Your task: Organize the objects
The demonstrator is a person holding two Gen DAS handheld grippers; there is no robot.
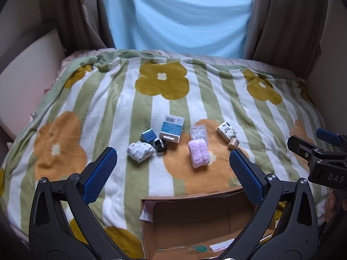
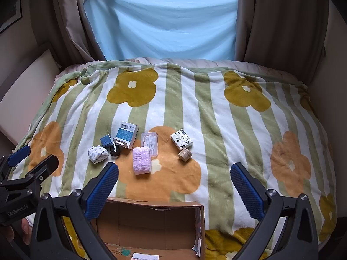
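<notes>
Several small items lie on the flowered blanket [image 1: 121,112]: a rolled patterned cloth [image 1: 140,151], a small blue box [image 1: 148,135], a black jar [image 1: 161,146], a blue-white carton [image 1: 172,128], a clear plastic case [image 1: 198,132], a pink towel roll [image 1: 199,156], a floral tissue pack [image 1: 226,130] and a tan round jar [image 1: 233,143]. An open cardboard box [image 1: 195,225] stands at the near edge. My left gripper [image 1: 171,169] is open and empty above the box. My right gripper [image 2: 174,179] is open and empty, also above the box [image 2: 151,227]; the pink towel roll [image 2: 141,160] lies ahead of it.
The blanket [image 2: 216,112] covers a bed. A light blue sheet [image 1: 177,15] and brown curtains [image 1: 288,21] hang behind it. A beige padded panel [image 1: 26,71] stands at the left. The right gripper shows at the right edge of the left wrist view [image 1: 321,151].
</notes>
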